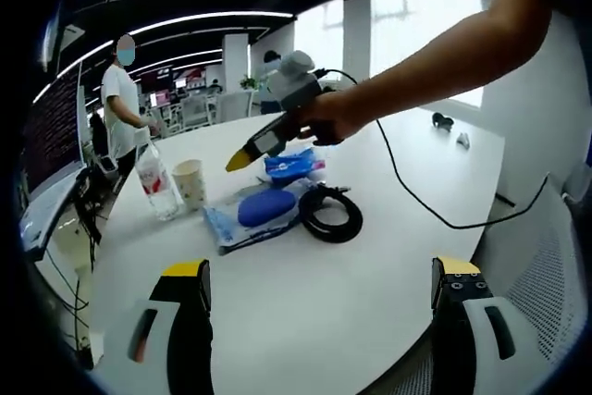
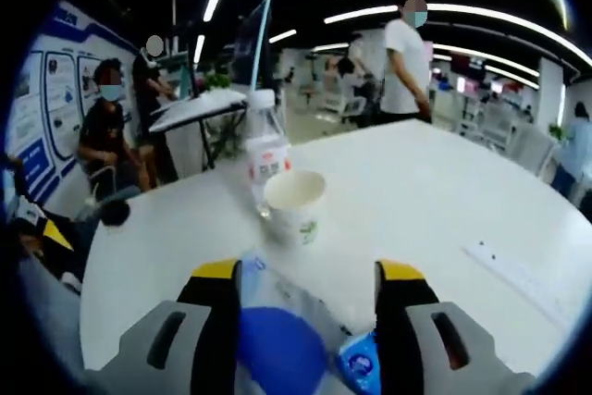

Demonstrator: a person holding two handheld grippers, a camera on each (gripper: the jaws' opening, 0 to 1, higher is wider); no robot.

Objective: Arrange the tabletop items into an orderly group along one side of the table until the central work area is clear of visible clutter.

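Observation:
My left gripper stands open over bare white table, with nothing between its jaws. Beyond it lie a blue oval object on a clear plastic pack, a blue packet and a coiled black cable. A paper cup and a clear plastic bottle stand to their left. A hand holds my right gripper just above the blue packet. In the right gripper view that gripper is open above the blue oval object, with the cup and bottle ahead and the blue packet at lower right.
The right gripper's black cord trails across the table. Two small items lie far off on the tabletop. A white power strip lies on the table's right side. People stand and sit around desks beyond the table edge.

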